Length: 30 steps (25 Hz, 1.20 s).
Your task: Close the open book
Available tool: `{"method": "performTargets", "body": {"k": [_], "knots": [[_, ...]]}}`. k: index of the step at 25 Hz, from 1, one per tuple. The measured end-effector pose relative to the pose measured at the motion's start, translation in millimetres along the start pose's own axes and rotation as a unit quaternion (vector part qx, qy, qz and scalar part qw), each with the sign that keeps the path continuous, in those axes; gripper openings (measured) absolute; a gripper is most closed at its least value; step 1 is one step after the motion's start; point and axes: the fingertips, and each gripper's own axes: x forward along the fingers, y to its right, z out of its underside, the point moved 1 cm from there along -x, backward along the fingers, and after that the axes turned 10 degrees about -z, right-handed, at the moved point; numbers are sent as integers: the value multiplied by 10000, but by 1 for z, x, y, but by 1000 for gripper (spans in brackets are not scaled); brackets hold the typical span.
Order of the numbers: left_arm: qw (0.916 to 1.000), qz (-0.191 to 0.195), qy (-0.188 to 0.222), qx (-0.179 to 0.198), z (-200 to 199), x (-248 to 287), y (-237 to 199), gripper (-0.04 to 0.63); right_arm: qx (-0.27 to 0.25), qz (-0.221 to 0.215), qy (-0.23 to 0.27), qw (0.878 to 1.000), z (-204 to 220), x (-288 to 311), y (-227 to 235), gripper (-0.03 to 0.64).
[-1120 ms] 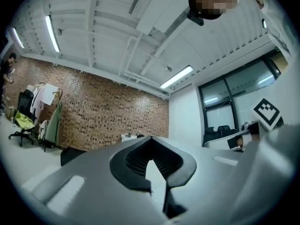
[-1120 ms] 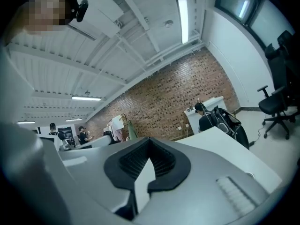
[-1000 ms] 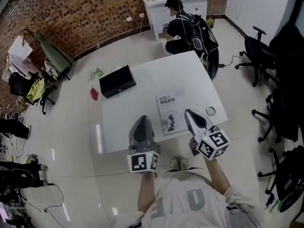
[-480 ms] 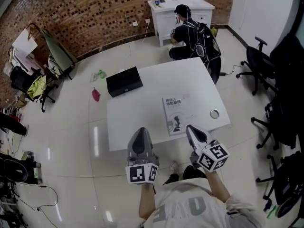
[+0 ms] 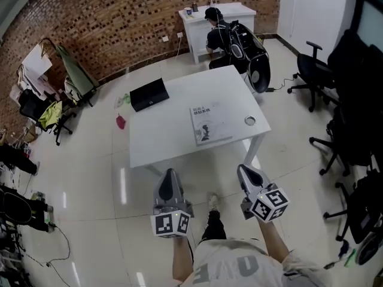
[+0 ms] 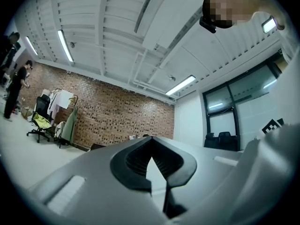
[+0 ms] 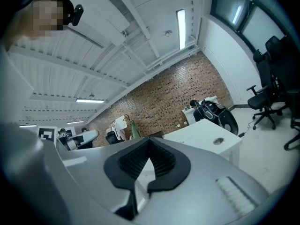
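The book (image 5: 209, 124) lies closed, front cover up, on the right half of the white table (image 5: 167, 136). Both grippers hang over the floor short of the table's near edge, well apart from the book. My left gripper (image 5: 169, 175) points toward the table with its jaws shut and nothing between them. My right gripper (image 5: 245, 172) is likewise shut and empty. In the right gripper view the table (image 7: 201, 132) shows beyond the shut right gripper (image 7: 149, 165). The left gripper (image 6: 151, 161) looks level across the room in its own view.
A small ring (image 5: 249, 121) lies on the table right of the book, and a black case (image 5: 149, 94) at its far left corner. A person (image 5: 224, 31) crouches by a white cabinet (image 5: 200, 17) beyond. Office chairs (image 5: 311, 70) stand at the right, a clothes rack (image 5: 66, 70) at the left.
Both grippers have drawn back from above the table's near edge to over the floor. The table and book now sit farther away in the head view. The book has not moved.
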Motion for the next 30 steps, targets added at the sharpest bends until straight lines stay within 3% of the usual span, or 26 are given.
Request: {"method": "performTargets", "body": {"k": [5,8,11,13,20,30], "knots": [[9998,70,-193,-30,6,-86,38,11,-3,29,23,10000,9,-81,-36,3],[9999,144,-91,-26,-13,-122,59,11,-45,-73,26,10000,7,-116,-63,3],[9995,207,34,222,-38,-152,72,11,-53,-214,46,9997,9,-138,-94,3],[9993,212,132,279,-49,-168,68,11,-73,-305,61,9995,13,-142,-115,3],[9998,92,166,-61,-56,-217,41,11,-284,-433,-207,9984,38,-151,-177,3],[9999,127,42,-91,-47,-233,35,11,-457,-303,-255,9982,49,-159,-192,2]]}}
